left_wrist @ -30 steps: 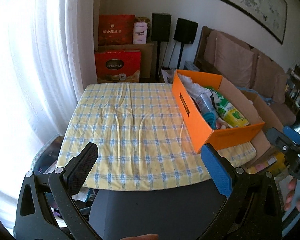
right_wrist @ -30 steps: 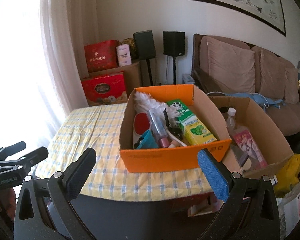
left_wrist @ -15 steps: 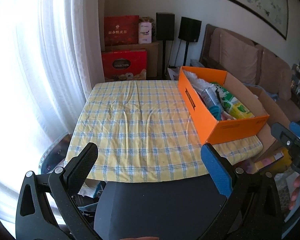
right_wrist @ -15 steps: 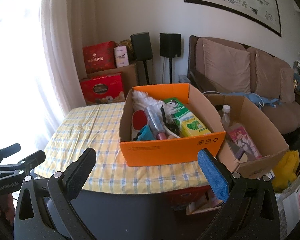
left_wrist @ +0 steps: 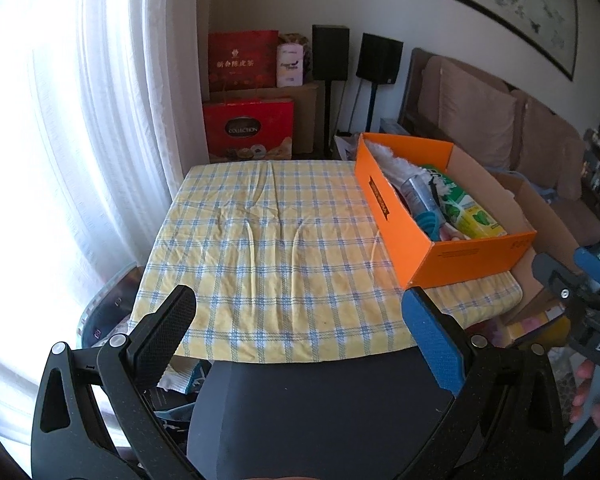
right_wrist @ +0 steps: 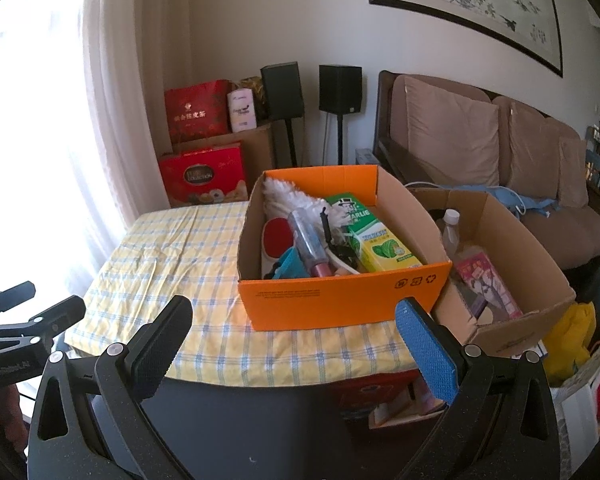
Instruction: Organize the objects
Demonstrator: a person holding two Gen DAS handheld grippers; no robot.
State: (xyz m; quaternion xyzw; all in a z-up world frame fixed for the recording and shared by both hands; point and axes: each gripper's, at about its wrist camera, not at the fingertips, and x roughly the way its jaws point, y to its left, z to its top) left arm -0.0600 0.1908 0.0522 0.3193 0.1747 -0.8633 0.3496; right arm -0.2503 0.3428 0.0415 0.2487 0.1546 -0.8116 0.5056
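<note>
Plaid tbl | orange box, "CHARLIE" carton | L tool & R tool agape, empty

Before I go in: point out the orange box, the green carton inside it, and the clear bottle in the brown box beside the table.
orange box (right_wrist: pixel 340 302), right wrist view, on its near outer wall.
green carton (right_wrist: pixel 374 236), right wrist view, on its printed top face.
clear bottle (right_wrist: pixel 452 232), right wrist view, on its shoulder below the white cap.

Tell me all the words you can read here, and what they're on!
"COLLECTION": red gift box on the floor.
"CHARLIE", first letters partly hidden: green carton in the orange box.
"DAS", cut off: right hand-held gripper.
Too small or blurred: gold characters on the red bag, orange box print, white canister.
</note>
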